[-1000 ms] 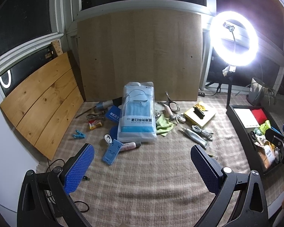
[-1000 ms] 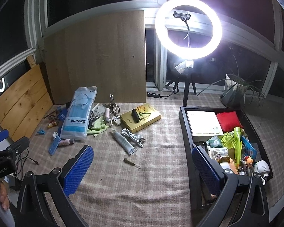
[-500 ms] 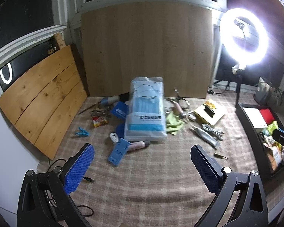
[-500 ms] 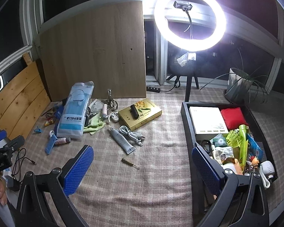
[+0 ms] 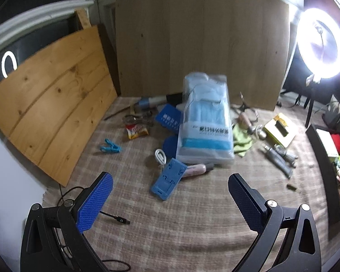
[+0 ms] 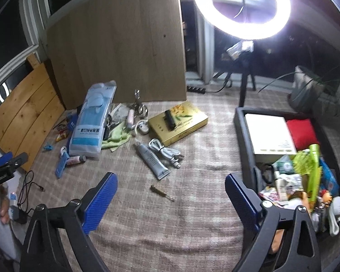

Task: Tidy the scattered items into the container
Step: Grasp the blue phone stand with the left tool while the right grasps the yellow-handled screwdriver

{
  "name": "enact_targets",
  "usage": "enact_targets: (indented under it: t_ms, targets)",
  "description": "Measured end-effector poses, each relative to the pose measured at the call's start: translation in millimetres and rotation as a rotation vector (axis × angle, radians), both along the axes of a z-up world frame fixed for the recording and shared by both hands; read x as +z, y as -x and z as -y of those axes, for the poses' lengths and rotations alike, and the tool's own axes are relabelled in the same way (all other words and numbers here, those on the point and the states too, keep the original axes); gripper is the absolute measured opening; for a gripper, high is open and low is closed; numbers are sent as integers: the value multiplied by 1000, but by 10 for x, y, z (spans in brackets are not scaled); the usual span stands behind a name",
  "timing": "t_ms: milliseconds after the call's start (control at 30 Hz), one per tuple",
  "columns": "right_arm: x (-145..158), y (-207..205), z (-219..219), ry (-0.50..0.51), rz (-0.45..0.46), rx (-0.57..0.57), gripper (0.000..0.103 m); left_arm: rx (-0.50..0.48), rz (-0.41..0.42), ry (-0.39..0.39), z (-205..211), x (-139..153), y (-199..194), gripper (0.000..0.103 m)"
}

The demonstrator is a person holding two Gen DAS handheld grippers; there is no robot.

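Note:
Scattered items lie on a checked cloth. A clear pack of blue masks (image 5: 206, 122) (image 6: 91, 122) sits mid-pile, with a blue plastic stand (image 5: 167, 179) and a pink tube (image 5: 197, 168) in front of it. My left gripper (image 5: 170, 175) hovers open just short of the stand, holding nothing. A gold box (image 6: 179, 122), grey tube (image 6: 151, 161), white cable (image 6: 165, 149) and small screwdriver (image 6: 162, 192) lie ahead of my right gripper (image 6: 170, 176). Its jaws are closing with nothing between them. The black tray (image 6: 240, 136), on the right, is crowded with items.
A ring light (image 6: 242, 6) on a stand glares at the back right beside a potted plant (image 6: 306, 88). Wooden boards (image 5: 52, 95) lean along the left and back. A black cable (image 5: 117, 219) trails at the left. A person's hand (image 6: 2, 206) shows at the lower left.
Both grippers have sunk and come closer to the cloth. The left one has advanced toward the blue stand and mask pack. The right gripper's fingers stand slightly narrower.

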State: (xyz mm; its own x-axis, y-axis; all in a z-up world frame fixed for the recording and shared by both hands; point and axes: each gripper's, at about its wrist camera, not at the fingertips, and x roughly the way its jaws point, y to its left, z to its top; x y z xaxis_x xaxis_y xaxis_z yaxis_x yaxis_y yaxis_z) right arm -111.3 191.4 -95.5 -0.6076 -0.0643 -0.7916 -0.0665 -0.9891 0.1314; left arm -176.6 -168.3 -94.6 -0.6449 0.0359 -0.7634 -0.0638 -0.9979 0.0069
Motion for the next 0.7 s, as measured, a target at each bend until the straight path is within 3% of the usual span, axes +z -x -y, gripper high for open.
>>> enact_targets:
  t_ms: [133,367,700]
  targets:
    - [-226,135,16,-12,69,45,77,-33,43,-11,112,-236,140,103]
    - [-604,341,92,-46,177,128,68,-144,122,6,213,-623,393,102]
    - [-1004,650,144,-64,289,193,62,-243,218,60,93,-1007,711,96]
